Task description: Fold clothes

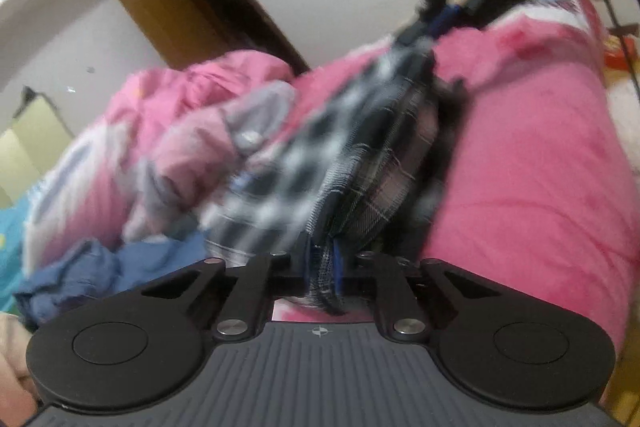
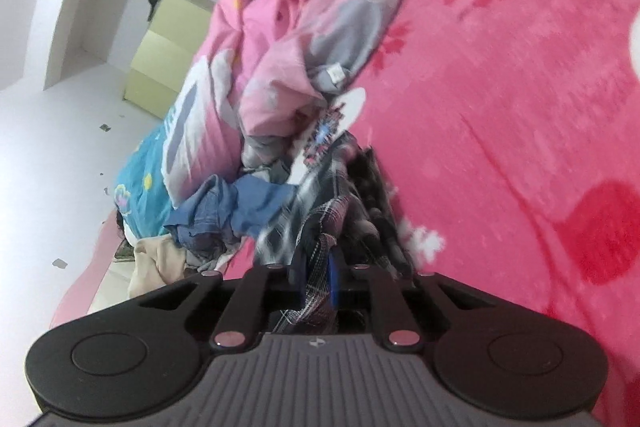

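Left wrist view: your left gripper (image 1: 322, 275) points slightly downward over the pink blanket (image 1: 520, 155), pinching the plaid shirt (image 1: 360, 147), which stretches away to your right gripper (image 1: 416, 31).
Right wrist view: your right gripper (image 2: 318, 279) is rolled sideways, its fingers clamping the plaid shirt's (image 2: 332, 211) bunched edge.

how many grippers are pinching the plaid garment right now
2. The left gripper is shut on the plaid garment at its near end; the right gripper, seen at upper right in the left view, pinches its far end above the pink blanket.
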